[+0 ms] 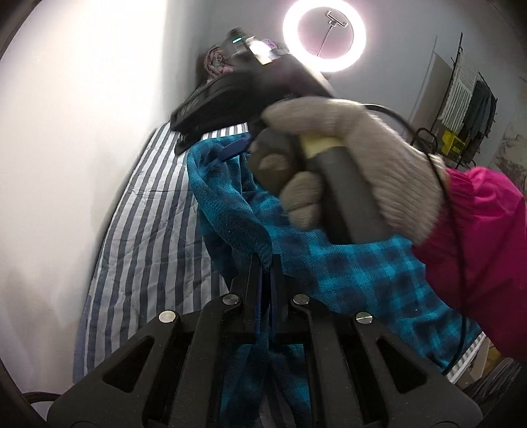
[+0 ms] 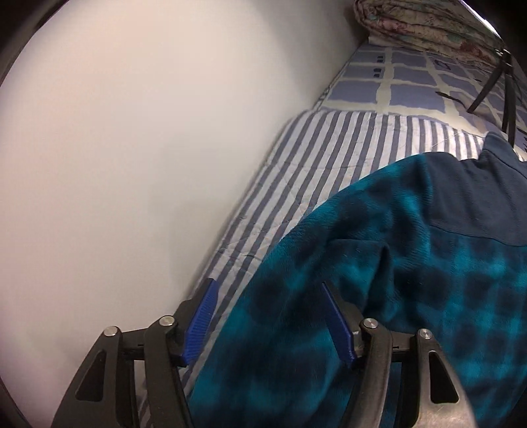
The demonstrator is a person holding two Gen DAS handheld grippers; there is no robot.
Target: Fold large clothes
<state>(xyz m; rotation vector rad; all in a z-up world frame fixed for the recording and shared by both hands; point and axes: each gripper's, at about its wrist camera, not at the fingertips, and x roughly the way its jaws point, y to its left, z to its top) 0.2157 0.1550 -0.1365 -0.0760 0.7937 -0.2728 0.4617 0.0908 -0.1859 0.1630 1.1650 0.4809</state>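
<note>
**Fleece pinched at left, right jaws spread above it**

The blue plaid fleece (image 1: pixel 362 273) is spread on the striped bedcover (image 1: pixel 145 210). A fold is pinched by the left gripper (image 1: pixel 265 260). The right gripper (image 2: pixel 270 296), gripped by a gloved hand (image 1: pixel 346 158) and angled downward, is held spread over the fleece, its pads clear.

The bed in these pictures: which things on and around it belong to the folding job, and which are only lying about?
For the job:
- blue checked garment
- left gripper, shut on its edge
- right gripper, open over it
- striped bedcover under it

Lying about:
- ring light
- folded quilt
- clothes rack
</note>
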